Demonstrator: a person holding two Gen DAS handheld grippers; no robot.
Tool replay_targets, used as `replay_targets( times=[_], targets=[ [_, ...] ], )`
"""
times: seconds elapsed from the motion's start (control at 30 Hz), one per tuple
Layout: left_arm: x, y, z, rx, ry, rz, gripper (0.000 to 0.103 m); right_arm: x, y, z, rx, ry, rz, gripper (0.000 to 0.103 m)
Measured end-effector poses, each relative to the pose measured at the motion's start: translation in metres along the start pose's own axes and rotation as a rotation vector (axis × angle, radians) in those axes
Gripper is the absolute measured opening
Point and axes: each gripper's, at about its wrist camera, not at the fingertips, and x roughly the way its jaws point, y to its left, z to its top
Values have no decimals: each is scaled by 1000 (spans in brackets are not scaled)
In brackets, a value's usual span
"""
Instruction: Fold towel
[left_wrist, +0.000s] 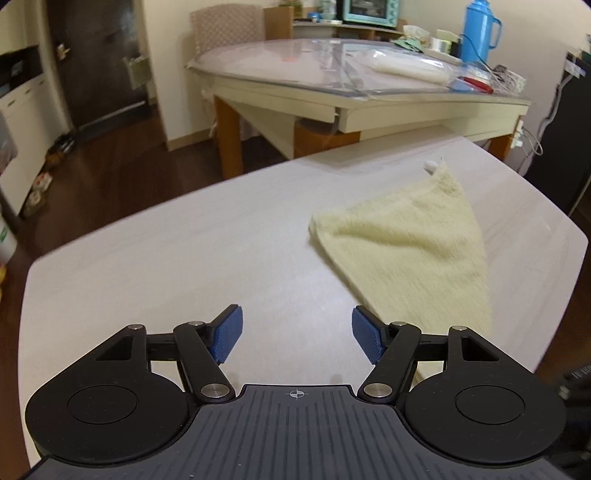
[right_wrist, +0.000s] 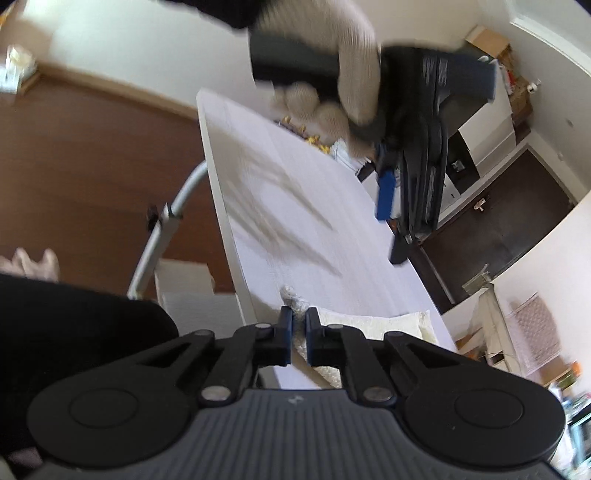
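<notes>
Left gripper (left_wrist: 297, 334) hangs wide apart over my white table (left_wrist: 184, 258), holding nothing. Right gripper (right_wrist: 298, 334) is pinched on the towel (left_wrist: 410, 243) corner; cream towel lies folded in a triangle just beyond.

towel (left_wrist: 406, 236): pale yellow cloth, fluffy terry pile, matt
table (left_wrist: 184, 258): smooth pale surface with faint wood-like grain, slight sheen
left gripper (left_wrist: 297, 338): matt black plastic arms, blue ribbed pads, bright metal pins
glove (right_wrist: 354, 62): off-white knitted cloth
floor (left_wrist: 122, 166): dark glossy wood
</notes>
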Motion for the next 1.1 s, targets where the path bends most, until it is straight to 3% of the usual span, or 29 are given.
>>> replay_targets(
  times=[0.27, 0.43, 0.6, 0.83, 1.1],
  targets=[
    [43, -5, 23, 153, 27, -11, 70, -38, -13, 6, 166, -120, 178, 7],
    [49, -8, 12, 238, 70, -3, 70, -52, -21, 4, 241, -180, 261, 7],
    [46, -6, 5, 257, 84, 0, 72, -71, -48, -1, 347, -253, 328, 7],
    [48, 7, 7, 208, 115, -36, 75, -88, -131, -27, 573, -393, 290, 7],
    [55, 21, 14, 176, 140, -78, 77, -66, -196, -89, 864, -404, 176, 7]
  ],
)
